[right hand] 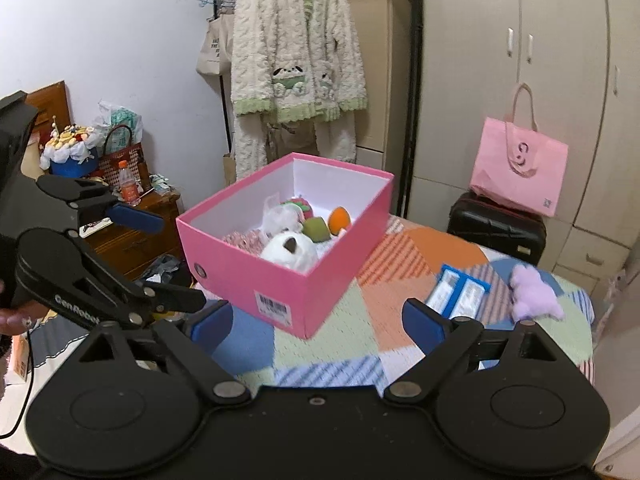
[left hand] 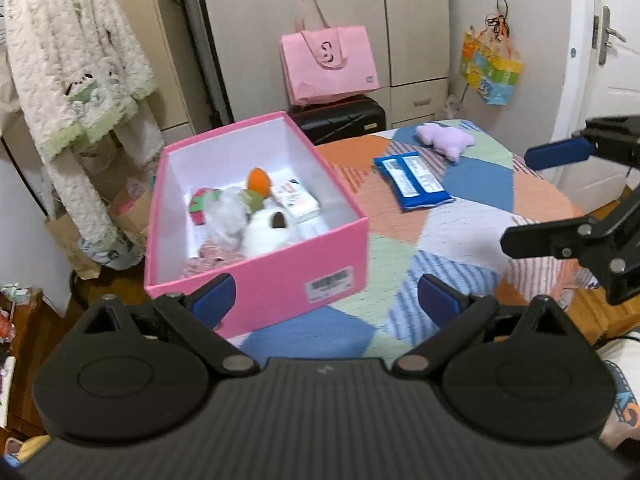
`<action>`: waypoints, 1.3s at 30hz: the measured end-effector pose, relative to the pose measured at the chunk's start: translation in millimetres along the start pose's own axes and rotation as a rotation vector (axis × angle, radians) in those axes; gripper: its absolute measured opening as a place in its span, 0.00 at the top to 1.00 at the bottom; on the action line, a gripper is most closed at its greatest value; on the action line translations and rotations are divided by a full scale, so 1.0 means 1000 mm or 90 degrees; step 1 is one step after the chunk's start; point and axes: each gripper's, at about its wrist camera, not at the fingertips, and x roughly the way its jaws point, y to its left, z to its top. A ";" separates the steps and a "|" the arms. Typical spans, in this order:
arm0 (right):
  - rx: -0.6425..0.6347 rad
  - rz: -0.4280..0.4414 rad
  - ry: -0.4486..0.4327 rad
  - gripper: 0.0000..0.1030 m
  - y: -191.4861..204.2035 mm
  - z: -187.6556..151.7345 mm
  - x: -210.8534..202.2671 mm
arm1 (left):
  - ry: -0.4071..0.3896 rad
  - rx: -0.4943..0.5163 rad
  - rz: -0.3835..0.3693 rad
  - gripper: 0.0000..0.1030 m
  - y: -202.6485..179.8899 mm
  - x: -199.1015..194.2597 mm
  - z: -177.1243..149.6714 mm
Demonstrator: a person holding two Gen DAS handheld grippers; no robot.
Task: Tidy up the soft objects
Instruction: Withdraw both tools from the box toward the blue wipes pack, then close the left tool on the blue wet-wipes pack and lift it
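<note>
Gaping empty, both jaws hover near pink box (left hand: 256, 280); purple plush (right hand: 534, 294) apparently lies beyond.

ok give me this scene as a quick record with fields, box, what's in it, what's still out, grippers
container: open pink cardboard box on the patchwork quilt
inside: white plush toy, orange plush carrot, red strawberry plush, small white packet
still out: purple plush toy, blue wipes packet, both on the quilt
left gripper: open, empty
right gripper: open, empty
background: pink tote bag on black suitcase
</note>
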 end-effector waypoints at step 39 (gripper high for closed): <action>0.116 -0.018 0.006 0.08 -0.155 -0.059 0.161 | -0.006 -0.049 -0.091 0.07 -0.097 0.218 0.079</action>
